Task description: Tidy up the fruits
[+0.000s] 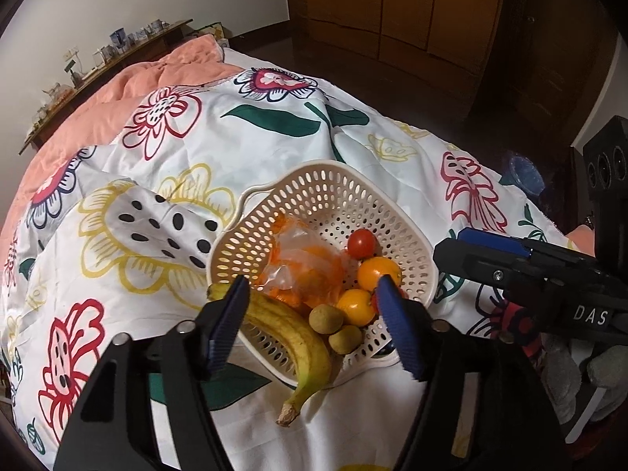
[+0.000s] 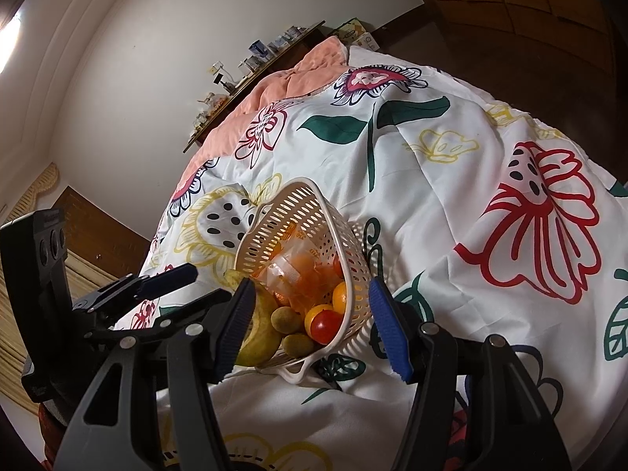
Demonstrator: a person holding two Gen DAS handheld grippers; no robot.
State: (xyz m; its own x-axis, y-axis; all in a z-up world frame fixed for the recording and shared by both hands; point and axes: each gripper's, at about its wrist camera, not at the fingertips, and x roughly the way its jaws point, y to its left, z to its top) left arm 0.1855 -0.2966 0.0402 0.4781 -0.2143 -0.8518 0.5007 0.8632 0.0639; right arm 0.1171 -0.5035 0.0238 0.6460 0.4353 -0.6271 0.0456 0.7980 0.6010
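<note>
A cream perforated basket lies on a flowered quilt. It holds a clear bag of orange pieces, a red tomato, two oranges and two small brown fruits. A yellow banana hangs over its near rim. My left gripper stands open above the banana and the near fruits, with nothing pressed between its pads. The right gripper is open just beside the basket's right rim. In the right wrist view the basket, tomato and banana show between that gripper's open fingers.
The white flowered quilt covers the bed, with a pink blanket at the far end. A wooden shelf of cups runs along the wall and a wardrobe stands behind. A gloved hand holds the right gripper.
</note>
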